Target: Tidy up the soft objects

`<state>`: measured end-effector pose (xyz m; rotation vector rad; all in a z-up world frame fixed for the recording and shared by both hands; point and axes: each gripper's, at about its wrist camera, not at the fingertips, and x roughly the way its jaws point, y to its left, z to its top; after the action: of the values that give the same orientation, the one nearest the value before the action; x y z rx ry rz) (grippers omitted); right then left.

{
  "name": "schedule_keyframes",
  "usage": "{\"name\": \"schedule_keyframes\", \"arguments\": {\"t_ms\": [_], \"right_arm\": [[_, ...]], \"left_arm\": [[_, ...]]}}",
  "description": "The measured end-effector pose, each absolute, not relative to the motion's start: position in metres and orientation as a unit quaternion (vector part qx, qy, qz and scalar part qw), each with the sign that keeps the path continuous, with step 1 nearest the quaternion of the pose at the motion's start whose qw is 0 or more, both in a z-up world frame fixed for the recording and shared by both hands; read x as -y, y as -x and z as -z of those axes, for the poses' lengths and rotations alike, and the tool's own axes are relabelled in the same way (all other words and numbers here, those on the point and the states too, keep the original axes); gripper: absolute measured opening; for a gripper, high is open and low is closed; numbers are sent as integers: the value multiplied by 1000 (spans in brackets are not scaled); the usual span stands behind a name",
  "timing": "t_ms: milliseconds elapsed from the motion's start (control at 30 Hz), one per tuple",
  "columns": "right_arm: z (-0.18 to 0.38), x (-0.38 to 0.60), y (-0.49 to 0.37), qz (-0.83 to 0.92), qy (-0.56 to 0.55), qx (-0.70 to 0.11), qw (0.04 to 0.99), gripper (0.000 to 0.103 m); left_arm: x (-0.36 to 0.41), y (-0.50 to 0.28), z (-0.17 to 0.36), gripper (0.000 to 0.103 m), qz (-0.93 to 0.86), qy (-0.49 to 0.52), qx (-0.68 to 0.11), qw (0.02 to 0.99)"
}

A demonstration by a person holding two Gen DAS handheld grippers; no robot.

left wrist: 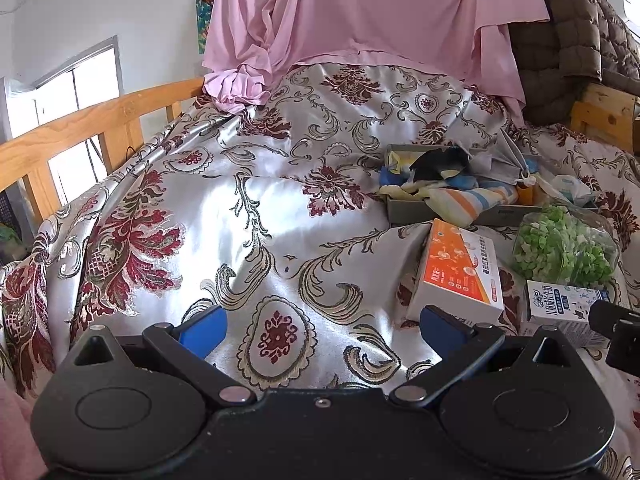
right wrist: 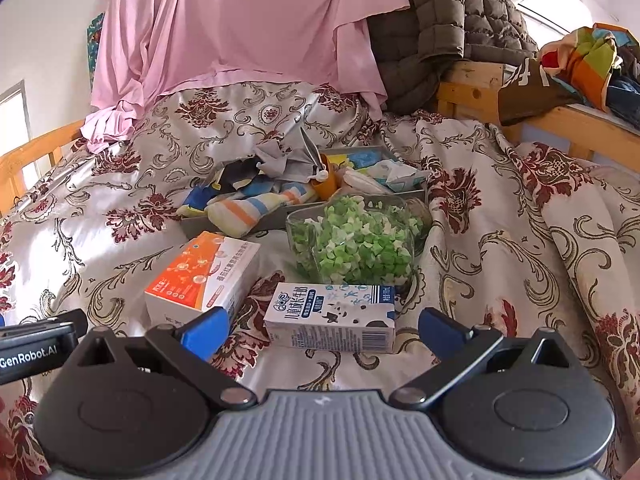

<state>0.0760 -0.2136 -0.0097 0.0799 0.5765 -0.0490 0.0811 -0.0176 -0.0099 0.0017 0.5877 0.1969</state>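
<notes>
A grey tray [right wrist: 276, 218] on the bed holds soft things: a striped sock [right wrist: 256, 204], dark and blue cloths [right wrist: 240, 178], a grey cloth [right wrist: 288, 162] and a tissue pack [right wrist: 396, 174]. The tray [left wrist: 416, 212] and striped sock [left wrist: 472, 202] also show at the right in the left wrist view. My left gripper [left wrist: 322, 326] is open and empty over bare bedspread, left of the tray. My right gripper [right wrist: 322, 328] is open and empty, just short of a white milk carton [right wrist: 332, 318].
An orange and white box [right wrist: 204, 276] and a clear bag of green bits [right wrist: 356, 244] lie between carton and tray. They show in the left view too: box [left wrist: 460, 272], bag [left wrist: 564, 246], carton [left wrist: 560, 304]. Pink sheet [right wrist: 240, 28], brown jacket [right wrist: 448, 20], wooden rail [left wrist: 80, 132].
</notes>
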Motion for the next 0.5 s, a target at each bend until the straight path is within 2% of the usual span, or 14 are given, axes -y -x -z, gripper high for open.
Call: {"name": "schedule_keyframes", "arguments": {"t_ms": [500], "right_arm": [[11, 213, -78, 20, -37, -289, 956, 103]], "left_arm": [[19, -81, 10, 102, -100, -4, -291, 952]]}}
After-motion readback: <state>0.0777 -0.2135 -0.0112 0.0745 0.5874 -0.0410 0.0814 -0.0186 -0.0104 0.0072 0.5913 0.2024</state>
